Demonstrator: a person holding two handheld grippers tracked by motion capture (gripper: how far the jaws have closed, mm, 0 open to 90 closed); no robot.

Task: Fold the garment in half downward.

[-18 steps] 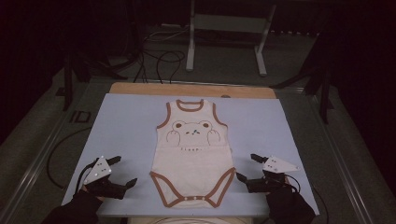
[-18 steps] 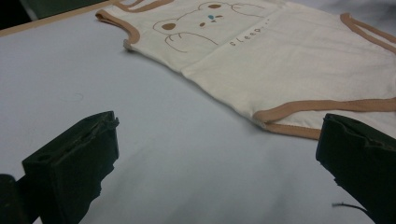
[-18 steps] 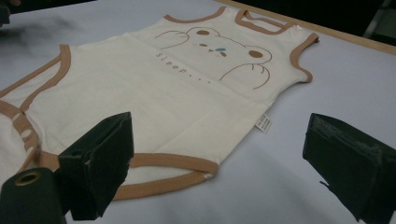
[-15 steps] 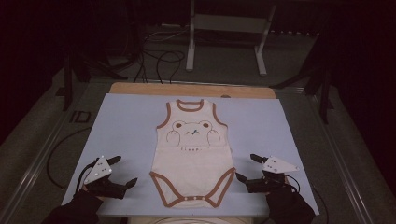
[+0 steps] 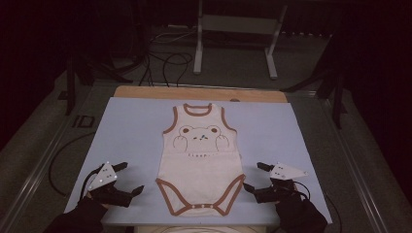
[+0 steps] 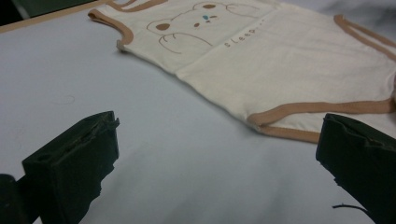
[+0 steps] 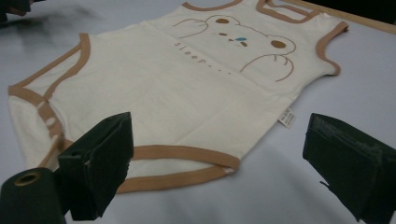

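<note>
A cream baby bodysuit (image 5: 201, 160) with brown trim and a bear print lies flat on the pale blue mat (image 5: 131, 131), neck opening away from me. My left gripper (image 5: 130, 178) rests on the mat to the left of the bodysuit's leg opening, jaws wide open and empty. My right gripper (image 5: 255, 176) sits to the right of the other leg opening, also open and empty. In the left gripper view the bodysuit (image 6: 280, 70) lies beyond the two jaws. In the right gripper view the bodysuit (image 7: 187, 93) and its side label (image 7: 286, 118) lie ahead of the jaws.
The mat covers a wooden table whose far edge (image 5: 199, 92) shows bare. Behind it a metal stand (image 5: 233, 34) and cables (image 5: 160, 63) sit on the dark floor. Dark posts (image 5: 73, 82) stand at both sides.
</note>
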